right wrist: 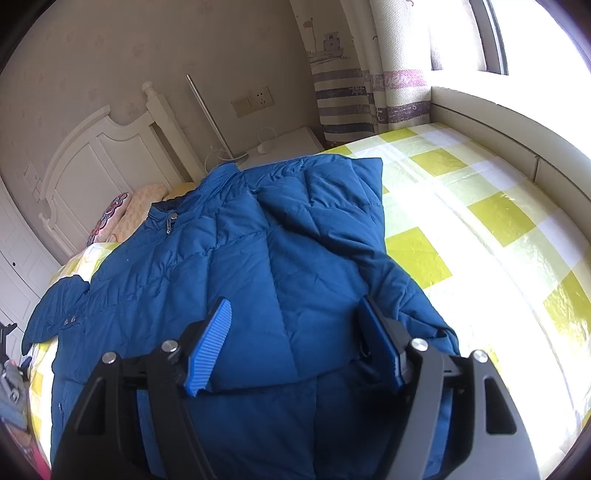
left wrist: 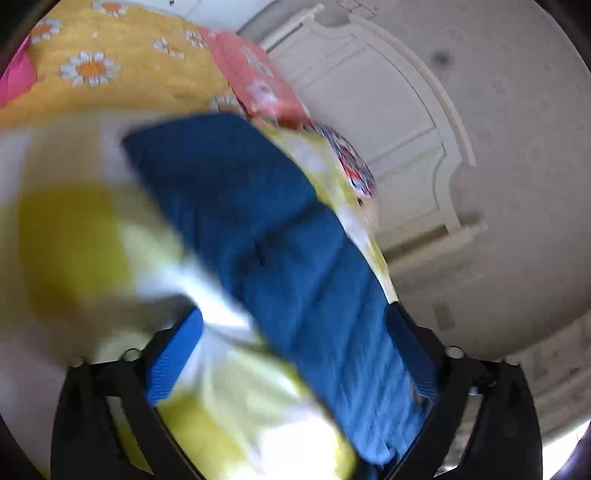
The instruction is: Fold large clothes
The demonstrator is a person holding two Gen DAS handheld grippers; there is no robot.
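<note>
Left wrist view: the left hand-held gripper [left wrist: 295,354] is tilted, fingers spread wide; a strip of the blue padded jacket [left wrist: 266,229] runs between them, contact probably none, since blur obscures it.

Right wrist view: the right hand-held gripper [right wrist: 295,343] is angled downward, fingers spread, straddling a folded-over jacket sleeve [right wrist: 332,258] lying on the yellow-checked bed [right wrist: 480,229].

Strong daylight is admitted through the window [right wrist: 532,33], and the checked bedsheet [right wrist: 480,229] is washed out by glare. The left wrist view is heavily smeared, probably by motion. Straight lines are bent and corners darkened.
</note>
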